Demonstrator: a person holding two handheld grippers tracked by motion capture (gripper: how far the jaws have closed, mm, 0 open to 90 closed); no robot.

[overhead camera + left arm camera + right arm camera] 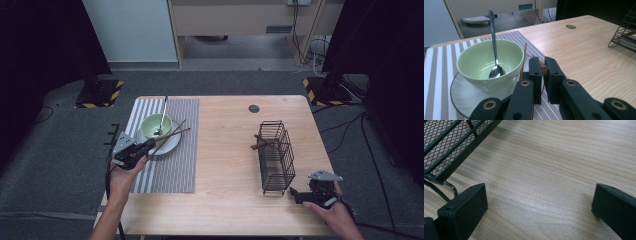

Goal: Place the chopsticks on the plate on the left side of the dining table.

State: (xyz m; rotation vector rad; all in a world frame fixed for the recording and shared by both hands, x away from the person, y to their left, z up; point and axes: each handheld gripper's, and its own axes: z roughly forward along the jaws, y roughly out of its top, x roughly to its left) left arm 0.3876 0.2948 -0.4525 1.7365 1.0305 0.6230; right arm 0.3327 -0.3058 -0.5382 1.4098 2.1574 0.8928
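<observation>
Brown chopsticks mostly hidden between left tool jaws.

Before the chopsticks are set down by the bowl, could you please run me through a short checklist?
1. Left gripper shut on the chopsticks: ok.
2. Chopsticks lying even in the grip: not ok, their tips splay apart over the saucer.
3. Green bowl upright on the saucer, spoon inside: ok.
4. Striped placemat flat: ok.
5. Right gripper open, beside the wire basket: ok.
6. Chopsticks clear of the bowl's rim: cannot tell.
</observation>
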